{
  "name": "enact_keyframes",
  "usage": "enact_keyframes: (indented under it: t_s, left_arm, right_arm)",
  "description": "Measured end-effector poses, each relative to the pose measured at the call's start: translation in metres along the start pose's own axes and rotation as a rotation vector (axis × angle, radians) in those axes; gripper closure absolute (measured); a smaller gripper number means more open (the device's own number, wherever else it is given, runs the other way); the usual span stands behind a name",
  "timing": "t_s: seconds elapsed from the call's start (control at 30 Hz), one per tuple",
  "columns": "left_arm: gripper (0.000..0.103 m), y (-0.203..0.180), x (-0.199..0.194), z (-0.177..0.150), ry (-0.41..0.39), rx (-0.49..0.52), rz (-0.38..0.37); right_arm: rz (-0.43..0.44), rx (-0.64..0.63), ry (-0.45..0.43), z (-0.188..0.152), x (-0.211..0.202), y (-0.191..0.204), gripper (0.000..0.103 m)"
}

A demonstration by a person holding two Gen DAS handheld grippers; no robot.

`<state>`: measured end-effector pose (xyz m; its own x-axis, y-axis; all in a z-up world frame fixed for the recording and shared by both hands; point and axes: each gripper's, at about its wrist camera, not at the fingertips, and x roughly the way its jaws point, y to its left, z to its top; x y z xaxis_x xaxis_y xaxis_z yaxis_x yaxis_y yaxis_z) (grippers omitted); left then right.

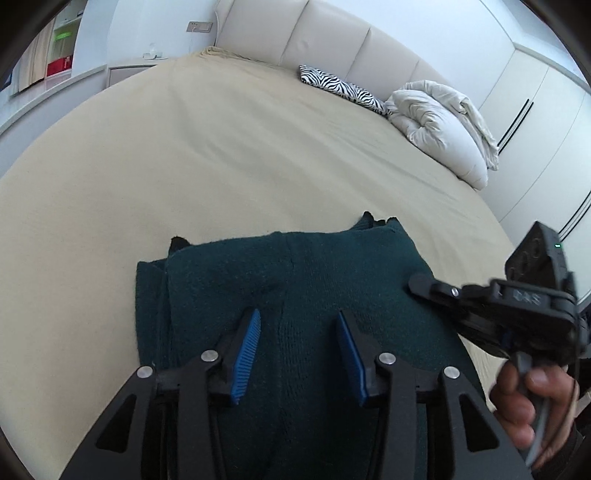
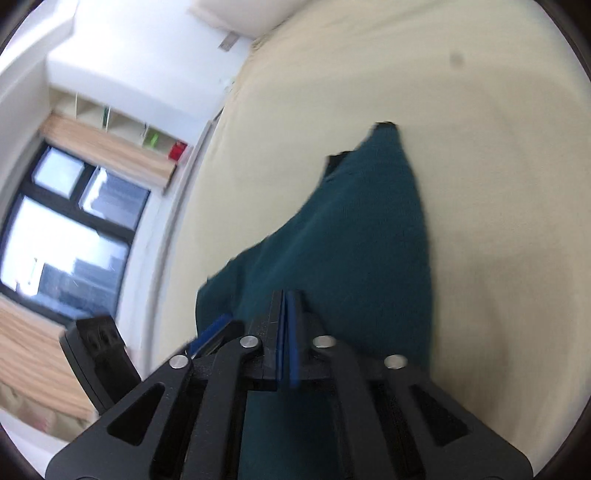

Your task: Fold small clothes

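A dark teal knit garment [image 1: 295, 280], already doubled over itself with layered edges showing along its left side, lies on the near part of a beige-sheeted bed [image 1: 221, 155]. The left tool [image 1: 299, 354] hovers over the knit with its blue-padded jaws parted and nothing between them; the cloth below is not pinched. The right tool [image 2: 286, 336], seen from its own blurred camera, has its pads pressed together, and no fabric can be seen caught between them; from the left camera its tip sits at the garment's right edge, the holder's hand [image 1: 532, 402] wrapped around the handle. The fold appears to be in its smoothing or re-gripping stage: done well, the open tool would settle on one clean corner and take all layers together, while the closed one presses the opposite edge flat so the stack does not slide on the sheet. Beyond the garment lie a zebra-print pillow [image 1: 340, 86] and a bundled white duvet [image 1: 443, 125] against the padded headboard [image 1: 332, 33]. Raised lettering on the right tool's body is too blurred to read.
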<state>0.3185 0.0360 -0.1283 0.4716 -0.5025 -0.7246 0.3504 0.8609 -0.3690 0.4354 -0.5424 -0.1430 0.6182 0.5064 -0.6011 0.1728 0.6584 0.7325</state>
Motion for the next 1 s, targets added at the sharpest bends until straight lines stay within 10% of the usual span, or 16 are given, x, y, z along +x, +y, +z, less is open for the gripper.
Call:
enact_keyframes:
  t_s: [0.37, 0.57, 0.8, 1.0]
  left_arm:
    - [0.057, 0.010, 0.010, -0.001, -0.016, -0.031, -0.075]
    - [0.057, 0.012, 0.006, -0.007, -0.022, -0.033, -0.077]
    - [0.058, 0.013, 0.006, -0.009, -0.027, -0.027, -0.079]
    - [0.059, 0.004, -0.023, -0.012, -0.017, -0.035, -0.022]
  right_arm:
    - [-0.125, -0.017, -0.093, 0.006, -0.010, -0.002, 0.097]
    - [0.028, -0.174, -0.073, -0.054, -0.040, 0.057, 0.096]
    - [0.106, -0.121, -0.012, -0.086, -0.011, 0.017, 0.103]
    - [0.051, -0.212, -0.054, -0.102, -0.050, 0.048, 0.094]
